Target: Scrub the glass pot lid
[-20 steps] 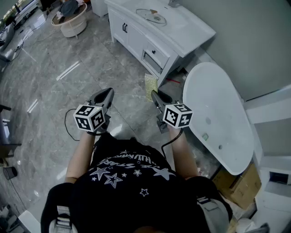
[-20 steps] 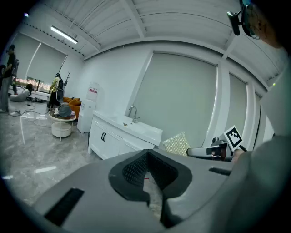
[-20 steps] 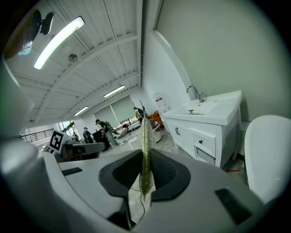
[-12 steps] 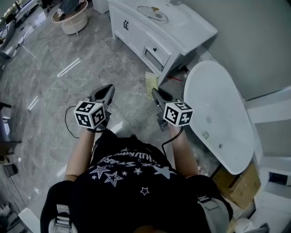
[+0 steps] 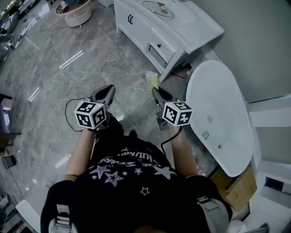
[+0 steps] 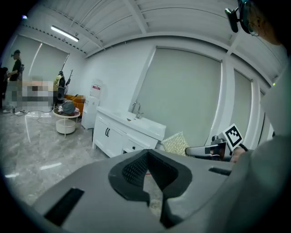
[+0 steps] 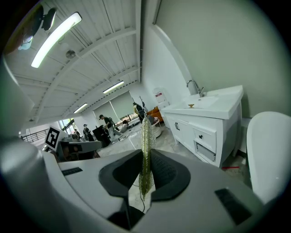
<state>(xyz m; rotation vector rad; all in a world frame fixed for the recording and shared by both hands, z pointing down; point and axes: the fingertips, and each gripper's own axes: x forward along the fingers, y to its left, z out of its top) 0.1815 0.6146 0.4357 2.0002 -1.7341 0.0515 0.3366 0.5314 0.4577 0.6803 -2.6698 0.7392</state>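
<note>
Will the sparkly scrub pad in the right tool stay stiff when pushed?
Likely light and thin: the scrub pad shows edge-on as a sliver in the right tool. It stands past the jaws unaided, yet probably bends under pressure.

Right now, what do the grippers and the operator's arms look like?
The left gripper and right gripper are both grey tapering shells with black ribbed pads. Each carries a white cube with black square markers, and a thin black cable hangs from each. The person wears a black short-sleeved T-shirt printed with white stars.

A glass pot lid point(image 5: 158, 9) lies on the white counter point(image 5: 196, 26).
</note>
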